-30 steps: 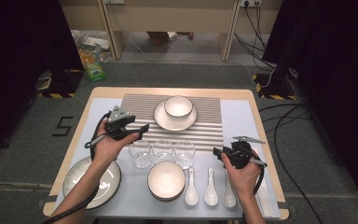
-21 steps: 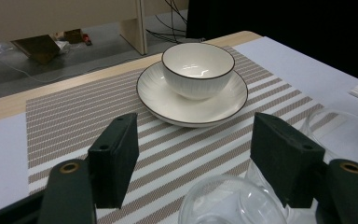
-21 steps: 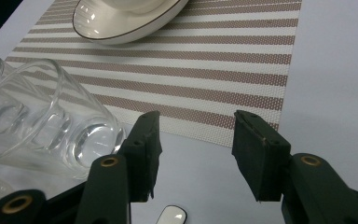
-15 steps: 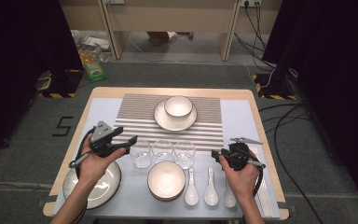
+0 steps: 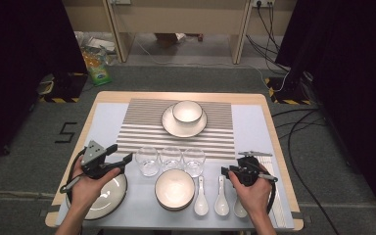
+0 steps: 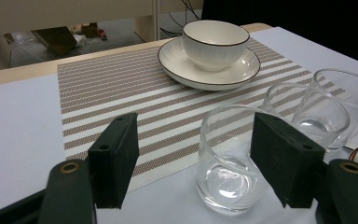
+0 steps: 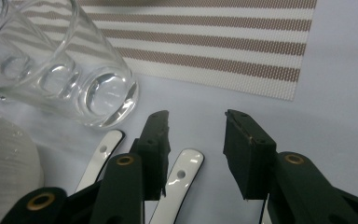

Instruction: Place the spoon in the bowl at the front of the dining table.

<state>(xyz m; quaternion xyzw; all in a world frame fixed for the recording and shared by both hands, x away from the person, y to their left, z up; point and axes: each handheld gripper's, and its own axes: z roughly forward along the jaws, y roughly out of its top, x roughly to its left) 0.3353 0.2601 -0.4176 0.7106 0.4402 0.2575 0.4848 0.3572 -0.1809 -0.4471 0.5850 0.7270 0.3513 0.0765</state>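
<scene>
Table (image 5: pixel 107 117) carries a striped placemat (image 5: pixel 142 129), landmark here. Plate with bowl (image 5: pixel 185 119) sits on the placemat. Three glasses (image 5: pixel 170 159) stand just off its near edge. Left tool (image 6: pixel 191 158) spread wide, nothing pinched, left glass (image 6: pixel 228 172) just ahead between jaws. Right tool (image 7: pixel 196 140) jaws just been closing, still apart, over spoon handles (image 7: pixel 177 179) near the placemat's right corner

The work surface is a light wooden table (image 5: pixel 274 105) covered by a pale sheet. It stands on grey carpeted floor (image 5: pixel 24 161), on which a dark figure "5" (image 5: pixel 64 132) is marked to the table's left. Black curtains (image 5: pixel 19 44) are hung at both sides. Pale wooden furniture legs (image 5: pixel 115 29) are seen beyond the table. Black cables (image 5: pixel 298 132) are trailed across the floor at the right, and yellow-black hazard tape (image 5: pixel 54 99) is noted at the curtain bases. A green and orange packet (image 5: pixel 95 63) lies on the floor.
</scene>
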